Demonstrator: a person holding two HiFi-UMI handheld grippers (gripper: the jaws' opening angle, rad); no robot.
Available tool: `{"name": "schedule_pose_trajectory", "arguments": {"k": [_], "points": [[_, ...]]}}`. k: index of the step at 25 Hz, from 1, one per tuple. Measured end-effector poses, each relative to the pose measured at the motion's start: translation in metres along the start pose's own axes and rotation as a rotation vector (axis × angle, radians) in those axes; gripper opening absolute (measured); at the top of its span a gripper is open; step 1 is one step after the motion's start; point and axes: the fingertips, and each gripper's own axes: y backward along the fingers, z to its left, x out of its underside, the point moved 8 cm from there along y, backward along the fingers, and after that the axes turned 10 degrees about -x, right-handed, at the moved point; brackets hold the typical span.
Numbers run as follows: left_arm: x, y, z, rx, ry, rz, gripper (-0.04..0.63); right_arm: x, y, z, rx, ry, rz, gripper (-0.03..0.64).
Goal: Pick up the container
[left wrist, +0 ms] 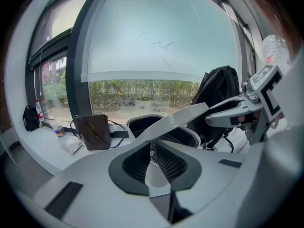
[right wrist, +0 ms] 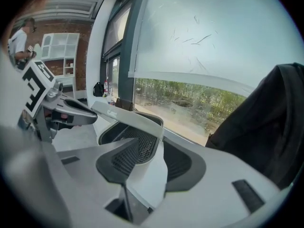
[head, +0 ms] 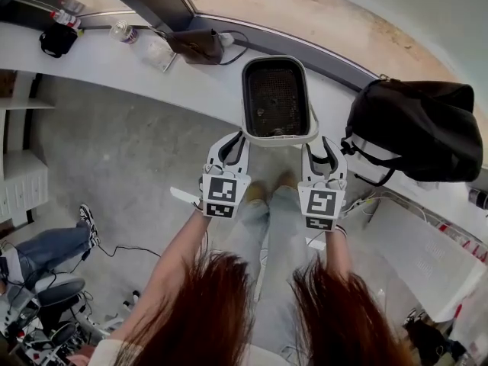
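Observation:
The container (head: pixel 248 90), a white tub with a black mesh inside, stands on the window ledge (head: pixel 99 63) with its near end toward me. My left gripper (head: pixel 232 145) is at its near left corner. In the left gripper view the left gripper (left wrist: pixel 153 151) has its pads pinched close on the container's (left wrist: pixel 142 121) white rim. My right gripper (head: pixel 323 152) is at the near right corner. Seen from the right gripper view, the right gripper (right wrist: pixel 153 148) has its jaws wide, and the container's (right wrist: pixel 137 121) white wall sits between them without being pressed.
A black backpack (head: pixel 415 128) lies on the ledge just right of the container. Farther left on the ledge are a brown pouch (head: pixel 197 46), a clear bottle (head: pixel 122 31) and a small black bag (head: pixel 57 40). A person's legs (head: pixel 46 242) and cables show on the floor at lower left.

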Motion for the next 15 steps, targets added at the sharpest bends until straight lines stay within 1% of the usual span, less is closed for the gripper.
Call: {"name": "schedule_pose_trajectory", "arguments": {"k": [6,12,15], "points": [[-0.007,-0.003,0.003,-0.010,-0.003,0.007,0.026,-0.019,-0.011,-0.009,0.009,0.095,-0.026,0.161],[-0.017,-0.006,0.004,-0.053,-0.006,0.011,0.026,-0.034,-0.020,-0.017,0.010,0.232,-0.027,0.160],[-0.021,-0.008,0.004,-0.080,-0.025,0.013,0.028,-0.039,-0.026,-0.021,0.008,0.268,-0.040,0.137]]}}
